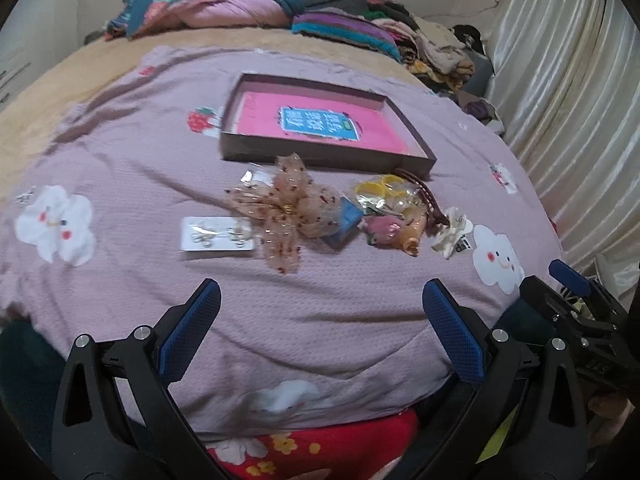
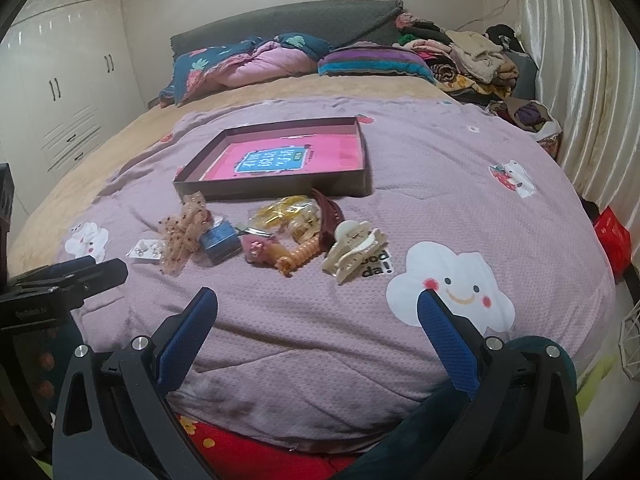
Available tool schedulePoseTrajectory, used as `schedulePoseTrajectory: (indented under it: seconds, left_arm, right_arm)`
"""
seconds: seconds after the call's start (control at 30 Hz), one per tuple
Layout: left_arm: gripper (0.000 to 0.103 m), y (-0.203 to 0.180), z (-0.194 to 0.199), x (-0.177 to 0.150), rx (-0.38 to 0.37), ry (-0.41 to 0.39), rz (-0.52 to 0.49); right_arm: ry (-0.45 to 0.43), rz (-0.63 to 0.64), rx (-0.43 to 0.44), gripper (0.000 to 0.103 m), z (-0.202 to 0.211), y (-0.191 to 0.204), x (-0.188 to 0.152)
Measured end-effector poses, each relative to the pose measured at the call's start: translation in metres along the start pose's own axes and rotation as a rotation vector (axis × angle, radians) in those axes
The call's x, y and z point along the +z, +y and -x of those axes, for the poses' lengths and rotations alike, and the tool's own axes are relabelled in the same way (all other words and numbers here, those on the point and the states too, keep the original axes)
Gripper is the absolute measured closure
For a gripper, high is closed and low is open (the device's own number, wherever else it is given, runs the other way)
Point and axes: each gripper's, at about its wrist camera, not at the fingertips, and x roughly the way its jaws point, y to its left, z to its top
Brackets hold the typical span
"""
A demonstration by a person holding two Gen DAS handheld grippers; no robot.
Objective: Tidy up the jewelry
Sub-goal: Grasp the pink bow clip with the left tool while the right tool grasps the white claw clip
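Jewelry and hair pieces lie in a loose heap on the bed, on a mauve waffle-textured quilt printed with smiling white clouds, just in front of a shallow dark cardboard tray lined in glossy pink with a blue label. Leftmost is a white card of small metal earrings, flat on the fabric. Beside it sprawls a sheer beige organza bow dotted with red, partly covering a small blue box. Then come a crinkly clear packet of yellow rings, a pink fuzzy clip, an orange coiled hair tie, a dark brown curved toothed clip touching the tray's front wall, and a glossy cream claw clip. The left gripper and right gripper both hover near the quilt's front edge, short of the heap, jaws spread wide and empty, their blue pads ribbed. Folded bedding is piled at the headboard.
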Motion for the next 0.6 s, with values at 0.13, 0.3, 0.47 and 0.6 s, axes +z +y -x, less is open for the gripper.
schedulePoseTrajectory:
  seconds: [0.13,0.3,0.47,0.6]
  left_arm:
    - [0.008,-0.004,-0.018,0.007,-0.005,0.032,-0.037]
    - [0.008,0.0,-0.036,0.021,-0.021,0.029,-0.078]
    - [0.008,0.008,-0.066,0.039,-0.026,0.083,-0.083]
    - [0.01,0.014,-0.084,0.049,-0.055,0.111,-0.078]
  right_arm:
    - [0.0,-0.022,-0.004,0.004,-0.005,-0.011,0.007]
    - [-0.005,-0.034,-0.017,0.004,-0.014,-0.025,0.018]
    - [0.008,-0.028,-0.031,0.004,-0.029,-0.034,0.027]
    - [0.032,-0.034,-0.05,0.004,-0.045,-0.043,0.03]
